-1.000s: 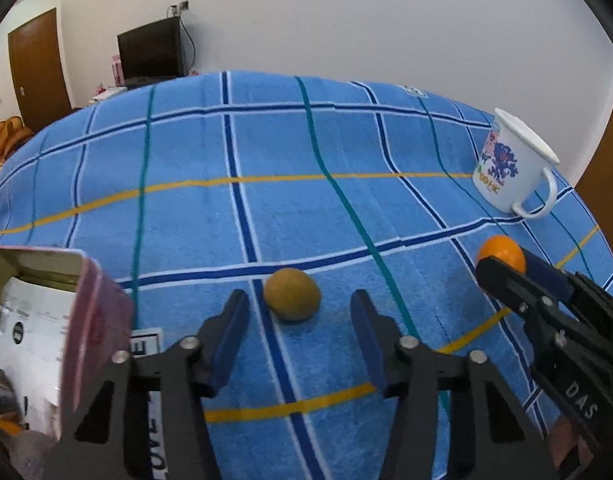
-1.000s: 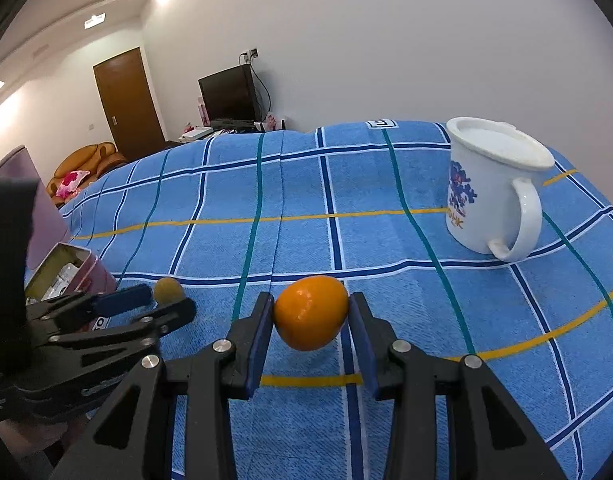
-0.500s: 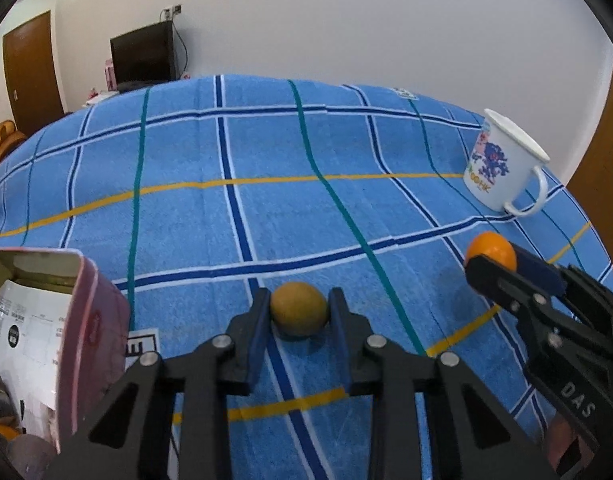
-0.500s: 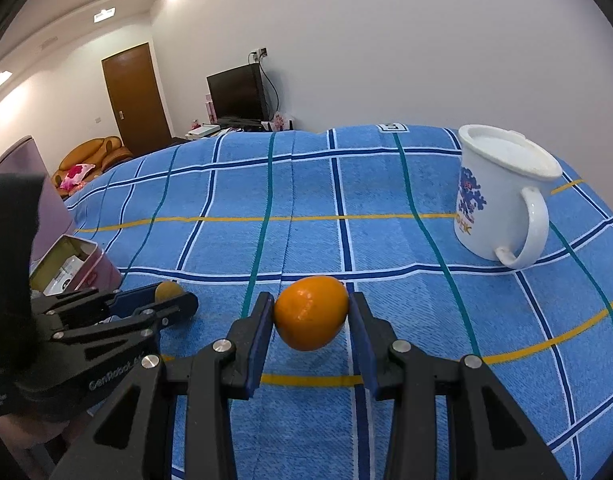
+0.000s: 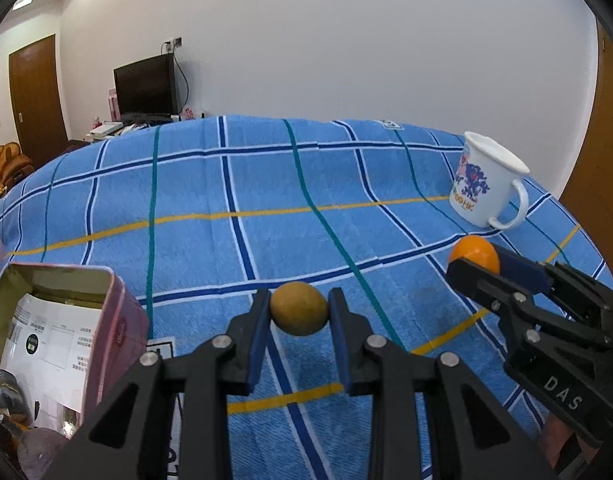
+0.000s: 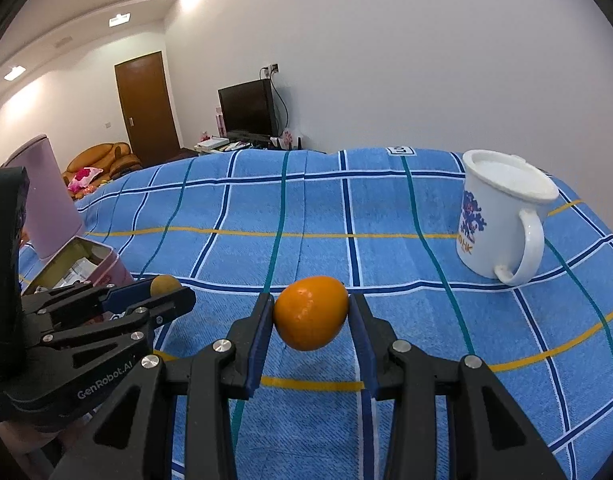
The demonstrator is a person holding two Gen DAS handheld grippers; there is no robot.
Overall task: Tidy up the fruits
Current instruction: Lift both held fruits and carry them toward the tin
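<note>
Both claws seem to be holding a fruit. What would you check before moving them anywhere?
1. Left gripper shut on the brownish-yellow fruit: ok, pads press both sides.
2. Right gripper shut on the orange fruit: ok.
3. Both fruits clear of the blue checked cloth: cannot tell.
4. Pink tin open to receive fruit: ok, its top is open, though papers lie inside.
5. White mug upright and apart from both grippers: ok.
6. Grippers apart from each other: ok, a gap shows between them.
</note>
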